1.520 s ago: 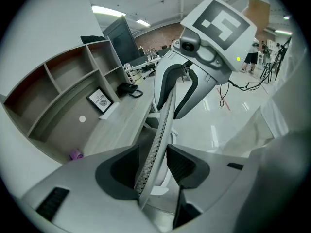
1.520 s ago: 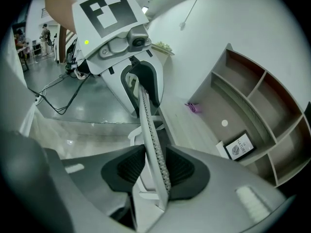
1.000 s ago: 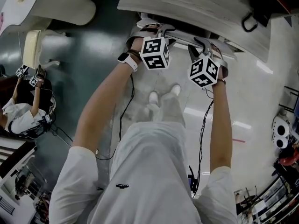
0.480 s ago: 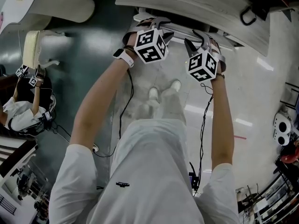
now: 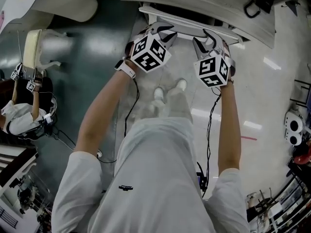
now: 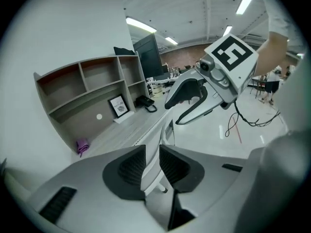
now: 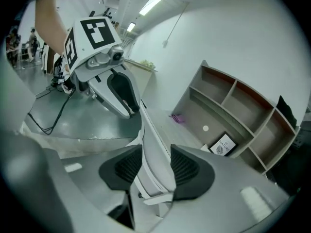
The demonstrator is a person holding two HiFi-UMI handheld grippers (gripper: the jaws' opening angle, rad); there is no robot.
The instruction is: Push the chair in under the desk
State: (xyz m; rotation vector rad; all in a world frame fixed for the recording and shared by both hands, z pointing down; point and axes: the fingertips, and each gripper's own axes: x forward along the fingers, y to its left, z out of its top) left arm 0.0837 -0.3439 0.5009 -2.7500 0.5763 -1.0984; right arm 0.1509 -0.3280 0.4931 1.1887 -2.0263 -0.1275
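The white chair's backrest [image 5: 187, 27] stands against the edge of the pale wooden desk [image 5: 194, 1], its top rail showing just below the desktop. My left gripper [image 5: 163, 29] is at the rail's left part. Its jaws are closing, and in the left gripper view [image 6: 152, 165] the backrest edge [image 6: 163, 140] shows through the narrow gap without the pads pressing it. My right gripper [image 5: 206, 38] stands wide open. In the right gripper view [image 7: 156, 166] the backrest [image 7: 155, 144] passes between its pads.
A shelf unit [image 6: 82, 91] with a framed picture [image 6: 119, 106] and a purple thing [image 6: 81, 145] stands on the desk. Another person [image 5: 22, 115] with grippers sits at the far left. Cables [image 5: 129, 125] hang to the floor; equipment [image 5: 291, 137] lies at the right.
Both hands have moved up toward the desk. The chair's white top rail now shows plainly under the desk edge. The left gripper has tilted.
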